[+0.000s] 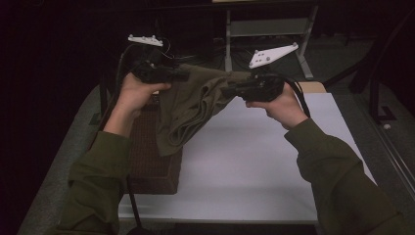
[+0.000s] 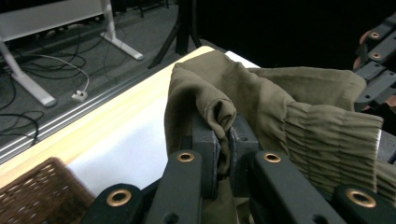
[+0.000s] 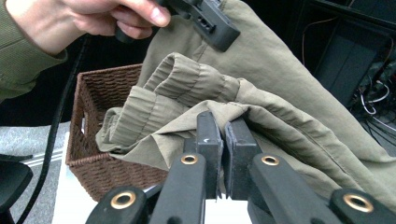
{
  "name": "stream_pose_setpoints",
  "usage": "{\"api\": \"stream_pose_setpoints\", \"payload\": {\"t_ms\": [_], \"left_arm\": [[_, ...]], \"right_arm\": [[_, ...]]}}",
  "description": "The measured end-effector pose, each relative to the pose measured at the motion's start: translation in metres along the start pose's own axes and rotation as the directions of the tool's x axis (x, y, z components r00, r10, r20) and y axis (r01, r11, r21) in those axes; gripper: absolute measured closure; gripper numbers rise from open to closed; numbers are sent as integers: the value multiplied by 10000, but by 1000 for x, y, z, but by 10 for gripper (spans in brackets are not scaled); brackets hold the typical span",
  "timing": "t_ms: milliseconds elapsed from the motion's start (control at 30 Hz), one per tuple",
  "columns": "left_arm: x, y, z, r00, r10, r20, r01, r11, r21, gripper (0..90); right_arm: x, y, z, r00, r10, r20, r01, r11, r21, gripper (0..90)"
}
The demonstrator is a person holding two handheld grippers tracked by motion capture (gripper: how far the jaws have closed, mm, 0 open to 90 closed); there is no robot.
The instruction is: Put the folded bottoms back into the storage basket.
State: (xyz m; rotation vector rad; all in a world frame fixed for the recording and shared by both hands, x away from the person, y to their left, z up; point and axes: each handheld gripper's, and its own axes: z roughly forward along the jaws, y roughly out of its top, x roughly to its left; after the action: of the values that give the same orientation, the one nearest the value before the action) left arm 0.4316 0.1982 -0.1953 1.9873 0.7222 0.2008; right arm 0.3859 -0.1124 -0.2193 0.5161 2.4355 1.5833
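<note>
An olive-green garment (image 1: 191, 105) with elastic cuffs hangs in the air between both grippers, above the left part of the white table (image 1: 254, 166). My left gripper (image 1: 183, 74) is shut on one edge of the cloth; in its own view a fold of the garment (image 2: 261, 93) is pinched between the jaws at the left gripper (image 2: 225, 133). My right gripper (image 1: 227, 91) is shut on the other edge. In the right gripper view the garment (image 3: 280, 107) bunches over the jaws of the right gripper (image 3: 222, 135). The lower part droops over the basket.
A brown wicker basket (image 1: 149, 161) stands at the table's left edge, under the hanging cloth; I also see the basket (image 3: 100, 93) behind the folds. A pale wooden strip (image 2: 93, 121) edges the table. White table legs (image 1: 306, 54) and cables lie on the floor beyond.
</note>
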Motion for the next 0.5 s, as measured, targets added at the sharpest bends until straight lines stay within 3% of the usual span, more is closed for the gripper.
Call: {"api": "stream_pose_setpoints", "payload": {"t_ms": [500], "left_arm": [[32, -22, -50, 9939, -470, -997, 460, 9989, -118, 839]], "right_arm": [[7, 11, 46, 9984, -105, -553, 118, 9996, 240, 857]]}}
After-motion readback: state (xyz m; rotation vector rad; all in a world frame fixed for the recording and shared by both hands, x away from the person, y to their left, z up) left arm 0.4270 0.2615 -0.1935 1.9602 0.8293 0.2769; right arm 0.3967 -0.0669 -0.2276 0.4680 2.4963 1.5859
